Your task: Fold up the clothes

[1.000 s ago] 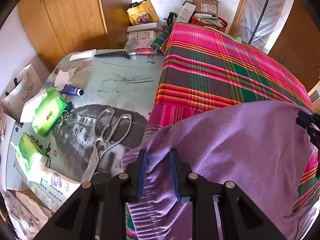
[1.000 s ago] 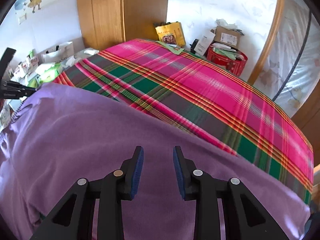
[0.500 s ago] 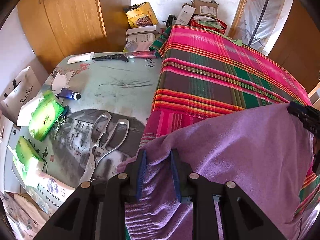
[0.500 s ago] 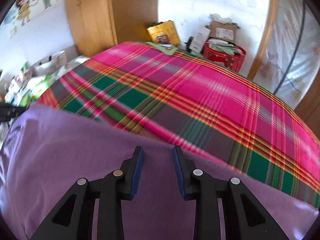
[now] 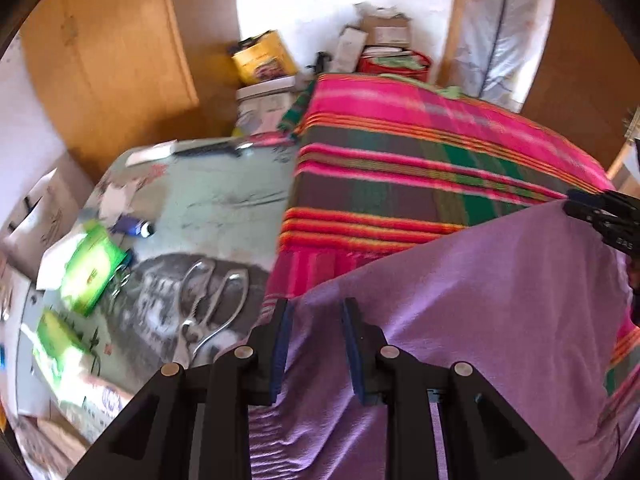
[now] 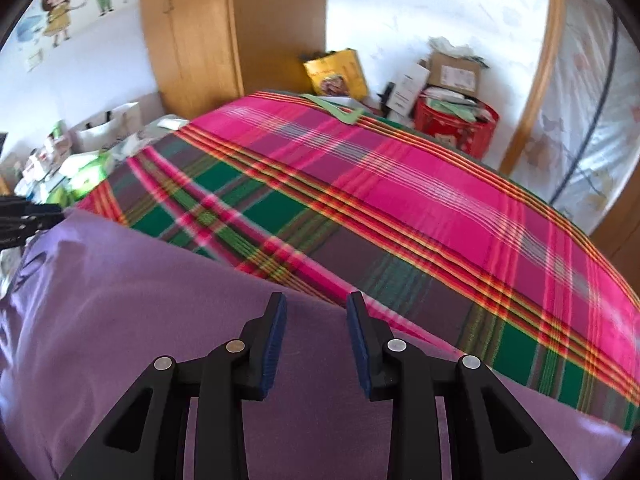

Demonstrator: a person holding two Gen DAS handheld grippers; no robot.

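A purple garment (image 5: 500,300) hangs stretched between my two grippers over a bed covered by a pink and green plaid blanket (image 5: 400,160). My left gripper (image 5: 314,320) is shut on the garment's left edge, with ribbed fabric bunched between its fingers. My right gripper (image 6: 316,312) grips the upper edge of the purple garment (image 6: 140,300), with the plaid blanket (image 6: 400,200) beyond it. The left wrist view shows the right gripper (image 5: 600,216) pinching the far corner. The left gripper (image 6: 24,220) shows at the right wrist view's left border.
Left of the bed a printed table (image 5: 224,200) carries kitchen scissors (image 5: 208,312), green tissue packs (image 5: 90,272) and a knife (image 5: 212,148). A wooden wardrobe (image 5: 112,60) stands behind it. Boxes and a red basket (image 6: 456,124) crowd the far wall.
Both grippers have moved together with the garment's edge, so more of the plaid blanket shows beyond it. The views are now motion-blurred and tilted upward.
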